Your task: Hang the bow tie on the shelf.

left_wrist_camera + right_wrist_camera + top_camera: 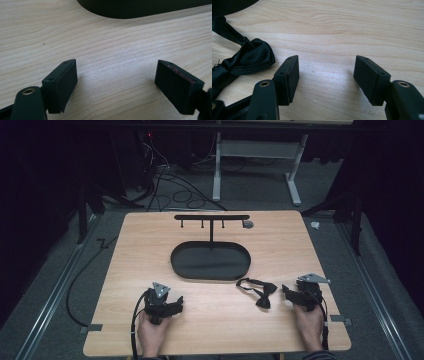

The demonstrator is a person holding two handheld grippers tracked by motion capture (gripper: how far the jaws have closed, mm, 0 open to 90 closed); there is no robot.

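In the high view, one wooden counter point(280, 245) fills the middle of the frame, its near edge cut off at the bottom. At lower left, a hand point(151, 334) holds the left gripper point(176, 303) low over the wood; its black body blurs together there, so the fingers are hard to tell apart. The left gripper view settles it: two fingers point(61, 83) stand wide apart with bare wood between them, gripping nothing, and the dark rim of the tray point(140, 8) runs off the top edge of that frame.

At the centre of the high view lies that one black oval tray point(210, 272), and from its far side rises one thin stand point(211, 217) with a crossbar; I count about four small pegs hanging under it, though they are tiny. A small grey round thing sits at the bar's right end, too small to identify.

Right of the tray, lower centre, lies one black bow tie point(262, 291) with its strap curled toward the tray. At lower right, the second hand point(309, 324) holds the right gripper point(286, 292) just beside the tie. In the right gripper view its two fingers point(287, 78) are spread wide and empty, with the bow tie at the left edge, partly cut off.
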